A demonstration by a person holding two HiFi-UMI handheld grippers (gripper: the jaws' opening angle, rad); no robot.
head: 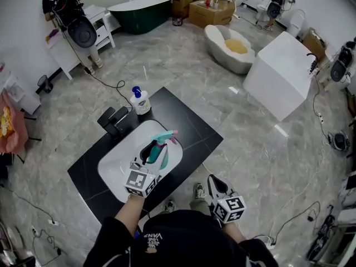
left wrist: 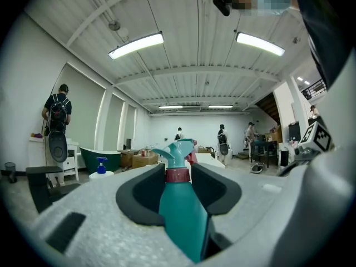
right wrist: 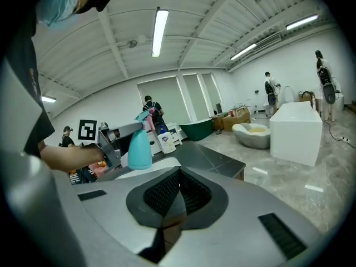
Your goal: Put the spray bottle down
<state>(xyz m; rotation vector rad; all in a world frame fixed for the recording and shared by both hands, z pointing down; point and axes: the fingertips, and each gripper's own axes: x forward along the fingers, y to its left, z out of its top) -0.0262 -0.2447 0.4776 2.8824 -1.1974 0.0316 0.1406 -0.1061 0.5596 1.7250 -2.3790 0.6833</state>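
So at this point the left tool [head: 151, 153] was clamped on the teal spray bottle [left wrist: 181, 210], and that's really the whole story for the next move. The bottle sat right between that tool's jaws, roughly upright with the trigger head on top and its base hanging lowest. From the right gripper view it looked to be in the air, not resting on anything. Straight below it was the white basin [head: 118, 166] sunk into the black surface [head: 192, 124], so my guess is it just needed lowering base-first, either into the basin or onto the black part beside it. The right tool [right wrist: 179, 189] was closed on nothing and hung well apart from the bottle, off the near edge by the person's body, so the left hand was clearly the one to do it. A soap pump bottle [head: 140, 100] and a dark faucet [head: 114, 120] stood at the far side of the basin, worth not bumping. The room had a grey marbled floor [head: 183, 65], a green bathtub [head: 139, 7], white tubs, cardboard boxes and a few people in the background.
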